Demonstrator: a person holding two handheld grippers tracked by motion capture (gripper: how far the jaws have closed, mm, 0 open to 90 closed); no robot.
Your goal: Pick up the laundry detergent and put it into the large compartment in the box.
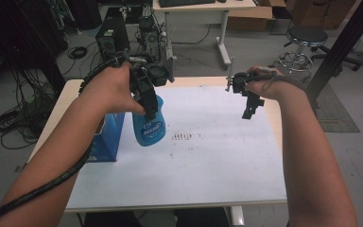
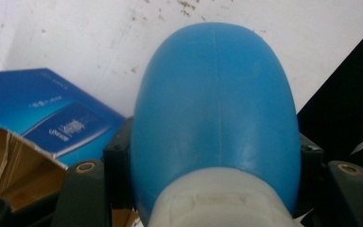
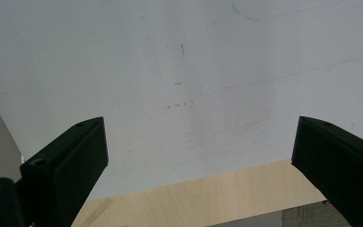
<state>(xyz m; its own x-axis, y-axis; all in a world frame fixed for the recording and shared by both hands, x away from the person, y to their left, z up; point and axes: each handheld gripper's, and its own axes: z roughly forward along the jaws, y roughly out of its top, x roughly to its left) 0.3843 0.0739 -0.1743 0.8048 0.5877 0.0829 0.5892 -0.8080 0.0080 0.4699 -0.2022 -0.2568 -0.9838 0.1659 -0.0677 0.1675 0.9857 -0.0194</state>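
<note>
In the high view the left claw (image 1: 150, 109) sits left of the frame's centre, pinching a blue bottle (image 1: 148, 126) near its top so that the body hangs below the jaws, clear of the white surface (image 1: 208, 161). The bottle's cap end is hidden behind the claw's black body and the hand (image 1: 118, 90) around it; a white label on the bottle's front is there, but its lettering is too small to read. In the left gripper view the bottle (image 2: 215, 118) fills the middle of the frame, its pale whitish collar cut off by the bottom edge, and the jaws press its sides at lower left and lower right, mostly covered by the bottle itself.

Just left of the bottle in the high view stands a blue box (image 1: 108, 137), partly covered by the person's forearm. In the left gripper view the box (image 2: 47, 111) lies at middle left with a brown open flap below it, cut off by the frame edge; its print is unreadable.

The right claw (image 1: 249, 112) hangs at upper right of the high view, above the surface. In the right gripper view its jaws stand spread wide at the lower corners with nothing between them, over the scuffed white sheet and a strip of pale wood edge.
</note>
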